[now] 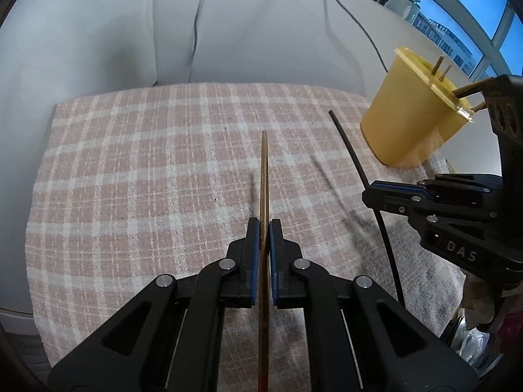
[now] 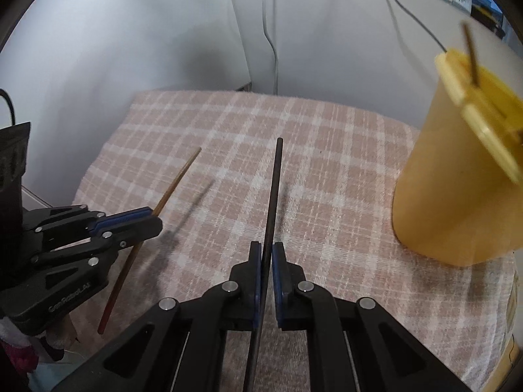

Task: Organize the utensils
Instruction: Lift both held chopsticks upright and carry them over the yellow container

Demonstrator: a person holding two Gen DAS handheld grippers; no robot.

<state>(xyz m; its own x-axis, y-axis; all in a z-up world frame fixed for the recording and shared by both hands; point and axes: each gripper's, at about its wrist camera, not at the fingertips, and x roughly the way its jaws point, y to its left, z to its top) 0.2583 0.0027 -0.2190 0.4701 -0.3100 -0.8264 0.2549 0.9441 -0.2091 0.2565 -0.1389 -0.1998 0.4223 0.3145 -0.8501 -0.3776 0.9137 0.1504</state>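
So both grippers have a stick pinched between their pads right now. The left gripper [image 1: 264,225] is clamped on a brown wooden chopstick [image 1: 264,176] that runs straight out toward 12 o'clock over the pink plaid cloth [image 1: 147,163], and the right gripper [image 2: 267,248] is squeezed on a black chopstick [image 2: 274,189] pointing the same way, its tip hanging above the cloth. The yellow holder [image 1: 408,121] sits at about 2 o'clock in the left wrist view, near the cloth's far right corner, and up at 2 to 3 o'clock, much bigger, in the right wrist view. What's neat is what each camera gives you that the other doesn't: the left one shows several stick ends [image 1: 438,65] poking up from the holder's slotted lid, plus window frames and blue sky at the top right, while the right one only shows one blurry stick up there. The right wrist view, though, catches the brown chopstick side-on at 9 o'clock, so you can see its red-tinted rear end [image 2: 104,323] sticking out below the left gripper, which the left camera barely shows. Grey wall and dangling cables [image 1: 196,32] sit behind the table in both.
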